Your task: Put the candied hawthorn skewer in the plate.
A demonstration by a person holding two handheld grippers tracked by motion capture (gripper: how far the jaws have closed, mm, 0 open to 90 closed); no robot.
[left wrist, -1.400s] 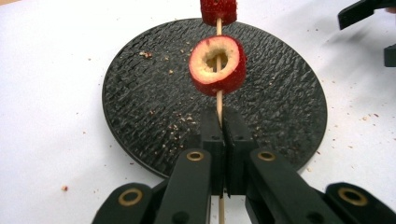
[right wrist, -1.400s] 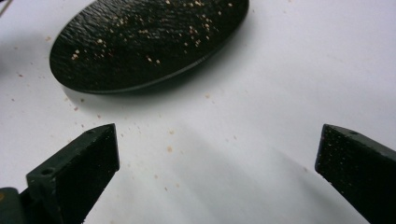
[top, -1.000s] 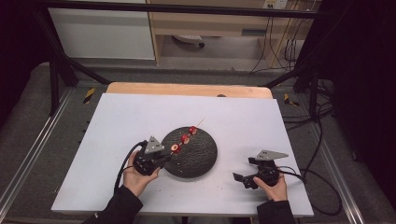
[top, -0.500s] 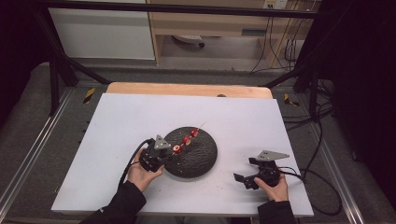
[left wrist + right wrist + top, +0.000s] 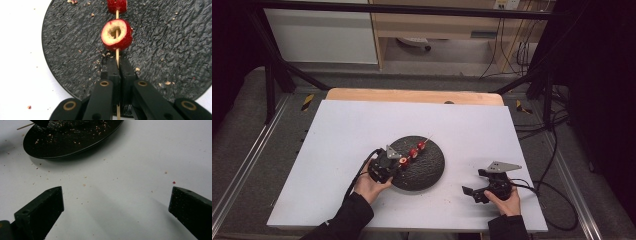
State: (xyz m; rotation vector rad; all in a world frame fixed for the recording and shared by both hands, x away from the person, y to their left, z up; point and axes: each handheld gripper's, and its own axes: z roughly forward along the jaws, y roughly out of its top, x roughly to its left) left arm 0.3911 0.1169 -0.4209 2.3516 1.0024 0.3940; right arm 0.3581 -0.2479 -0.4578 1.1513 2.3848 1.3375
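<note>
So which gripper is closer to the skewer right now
Left. The left gripper is shut on the skewer over the black plate; the right gripper rests open on the table, right of the plate.

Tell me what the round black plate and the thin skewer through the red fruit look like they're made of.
The plate looks like dark slate or stone-look ceramic: matte black with a rough, rippled surface; which one is unclear. The skewer, clamped in the left claw, looks like bamboo or wood: pale tan, thin, straight, unvarnished.

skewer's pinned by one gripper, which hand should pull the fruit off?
Right. The left gripper is shut on the skewer over the plate; the right gripper sits open on the table beside it, free to take the red fruit.
</note>
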